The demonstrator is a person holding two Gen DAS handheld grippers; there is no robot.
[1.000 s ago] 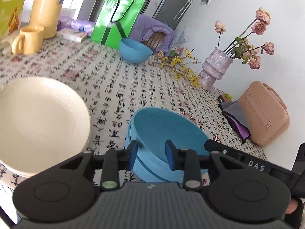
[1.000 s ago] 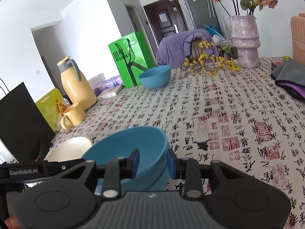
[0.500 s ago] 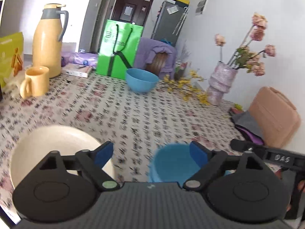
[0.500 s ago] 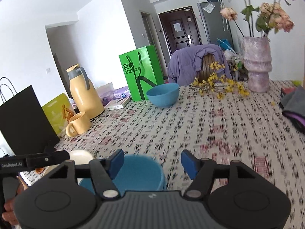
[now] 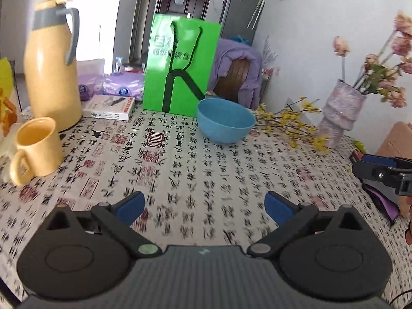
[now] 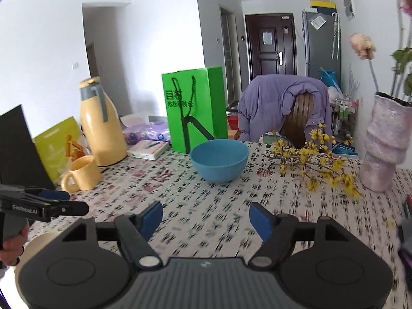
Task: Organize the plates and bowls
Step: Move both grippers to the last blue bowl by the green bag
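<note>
Blue bowl (image 5: pixel 226 120) sits well ahead of both grippers, left (image 5: pixel 203 206) and right (image 6: pixel 206 217), jaws spread wide, empty. Risk: a careless reach clips the yellow sprigs (image 6: pixel 314 164) or vase (image 6: pixel 383 144) beside it.

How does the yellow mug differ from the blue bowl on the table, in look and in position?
The yellow mug is tall, narrow and has a handle; the blue bowl is wide, rounded and has none. The mug stands by the yellow jug; the bowl stands before the green bag. Both are upright and untouched.
</note>
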